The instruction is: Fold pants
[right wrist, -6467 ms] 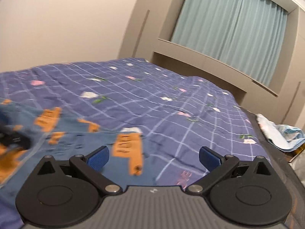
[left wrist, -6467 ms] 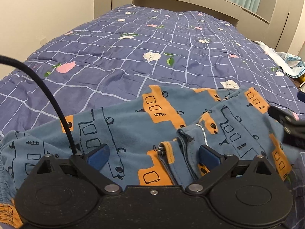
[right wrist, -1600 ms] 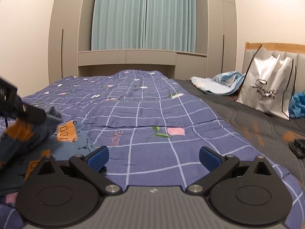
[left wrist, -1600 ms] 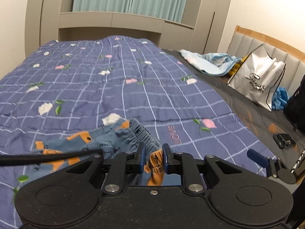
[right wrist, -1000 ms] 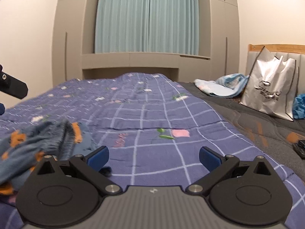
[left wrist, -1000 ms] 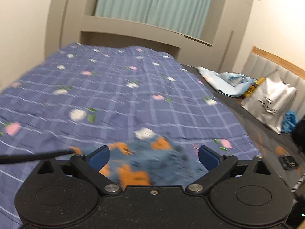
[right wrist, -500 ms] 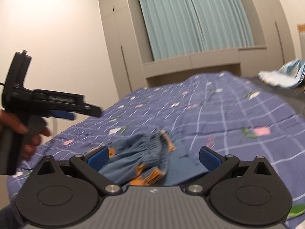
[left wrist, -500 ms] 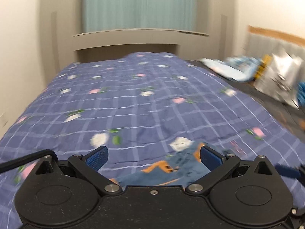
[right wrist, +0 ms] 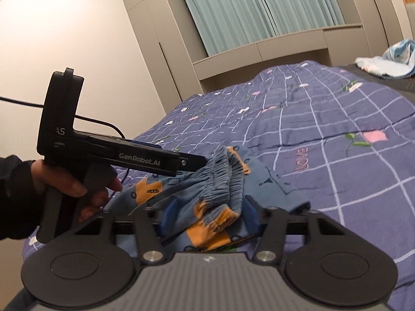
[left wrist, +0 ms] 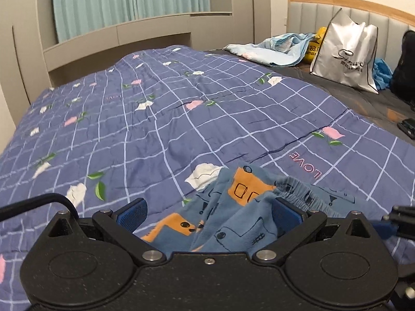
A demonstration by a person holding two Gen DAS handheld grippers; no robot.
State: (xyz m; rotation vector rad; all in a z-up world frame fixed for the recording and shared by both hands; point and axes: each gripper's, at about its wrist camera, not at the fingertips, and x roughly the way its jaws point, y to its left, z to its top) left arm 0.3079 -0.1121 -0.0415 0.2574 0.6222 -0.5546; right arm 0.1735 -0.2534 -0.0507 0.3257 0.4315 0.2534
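Observation:
The blue pants (left wrist: 228,215) with orange patches lie bunched on the purple checked quilt (left wrist: 155,119), elastic waistband up. My left gripper (left wrist: 210,213) is open, with the cloth lying between and under its blue pads. In the right wrist view the pants (right wrist: 207,181) sit heaped between my right gripper's (right wrist: 208,215) blue pads, whose jaws stand partly closed around the waistband folds. The left gripper (right wrist: 192,162) shows there from the side, its tip at the waistband.
A silver shopping bag (left wrist: 347,54), a light blue cloth pile (left wrist: 275,49) and a black bag (left wrist: 404,64) sit on the dark bedsheet at right. A grey cabinet with teal curtains (left wrist: 129,0) stands behind the bed.
The left gripper let go of the waistband about a second ago and stays open. The right gripper has swung left over the pants and its jaws have narrowed around the bunched cloth.

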